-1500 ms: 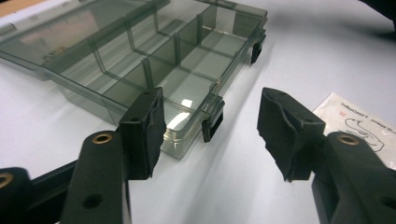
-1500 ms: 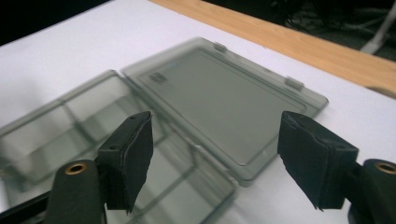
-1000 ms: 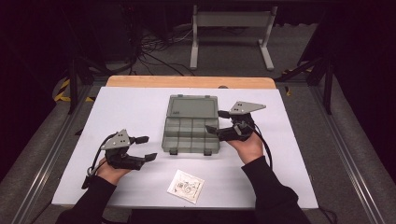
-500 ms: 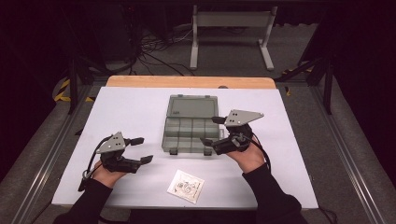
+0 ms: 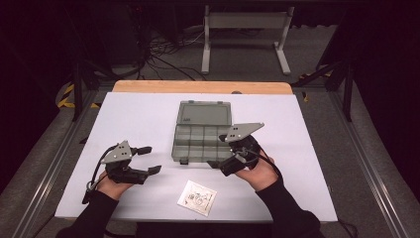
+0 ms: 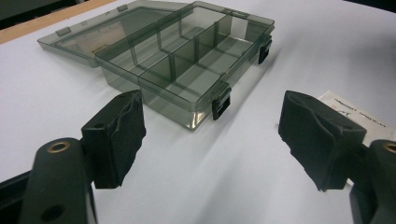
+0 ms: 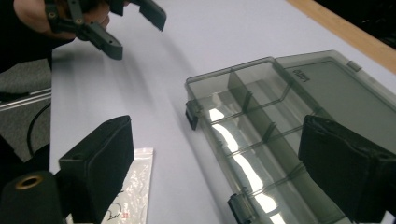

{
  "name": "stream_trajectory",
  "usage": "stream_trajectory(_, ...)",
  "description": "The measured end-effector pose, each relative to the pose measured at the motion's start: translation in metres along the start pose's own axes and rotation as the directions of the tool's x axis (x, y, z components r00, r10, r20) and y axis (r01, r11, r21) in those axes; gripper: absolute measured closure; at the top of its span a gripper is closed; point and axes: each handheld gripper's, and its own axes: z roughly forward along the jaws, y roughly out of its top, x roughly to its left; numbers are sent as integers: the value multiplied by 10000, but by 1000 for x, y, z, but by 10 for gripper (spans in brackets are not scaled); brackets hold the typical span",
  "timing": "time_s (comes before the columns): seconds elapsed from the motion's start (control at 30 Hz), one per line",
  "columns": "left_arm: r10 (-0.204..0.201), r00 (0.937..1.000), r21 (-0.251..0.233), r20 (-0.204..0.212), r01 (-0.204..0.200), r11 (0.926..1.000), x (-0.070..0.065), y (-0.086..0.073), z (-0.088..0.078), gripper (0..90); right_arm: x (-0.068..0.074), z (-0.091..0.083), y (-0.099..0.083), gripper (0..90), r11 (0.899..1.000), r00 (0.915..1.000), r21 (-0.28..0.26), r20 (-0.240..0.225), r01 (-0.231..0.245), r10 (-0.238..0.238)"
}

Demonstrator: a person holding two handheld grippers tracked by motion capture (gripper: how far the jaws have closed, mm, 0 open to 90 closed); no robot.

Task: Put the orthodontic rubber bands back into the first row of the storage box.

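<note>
Organizer box (image 5: 202,131): lid open, right gripper just drawn back from its front right corner.

The box sits at the middle of the white table (image 5: 317,148), its lid folded flat toward the far side and both front latches hanging loose. A second ago I had the right gripper (image 5: 221,151) further up along the box's right side; it now sits nearer me at the front corner, beside the box. Its jaws have just been opening and stand apart with nothing between them. The left gripper (image 5: 148,159) is parked well to the left of the box, jaws likewise apart and empty, and has not shifted. I judge the opening step complete. Every compartment I can see through the smoky plastic is empty. A small plastic packet (image 5: 197,198) lies flat on the table in front of the box, untouched, likely the next item to load.
</note>
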Motion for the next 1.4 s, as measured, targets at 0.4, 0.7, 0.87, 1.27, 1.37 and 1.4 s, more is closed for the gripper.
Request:
stream_trajectory(0.4,-61,10000,14,-17,61,10000,0,-1,-1,236,18,21,-2,145,9908,9964,1219,-680,588,-508)
stream_trajectory(0.7,-44,10000,23,-20,44,10000,0,-1,-2,237,28,34,-6,150,9775,9923,1907,-1015,897,-712)
stream_trajectory(0.87,-23,10000,31,-38,23,10000,1,-1,-2,236,33,41,-11,156,9687,9902,2267,-1178,1009,-756)
stream_trajectory(1.27,25,10000,47,-19,-25,10000,1,-1,-2,238,43,54,-17,157,9492,9841,2886,-1574,1256,-823)
stream_trajectory(1.37,-27,10000,34,-20,27,10000,0,-1,-2,238,46,57,-20,157,9443,9834,3033,-1624,1278,-809)
stream_trajectory(1.4,-27,10000,37,-20,27,10000,0,-1,-2,237,46,59,-21,157,9422,9827,3097,-1678,1280,-783)
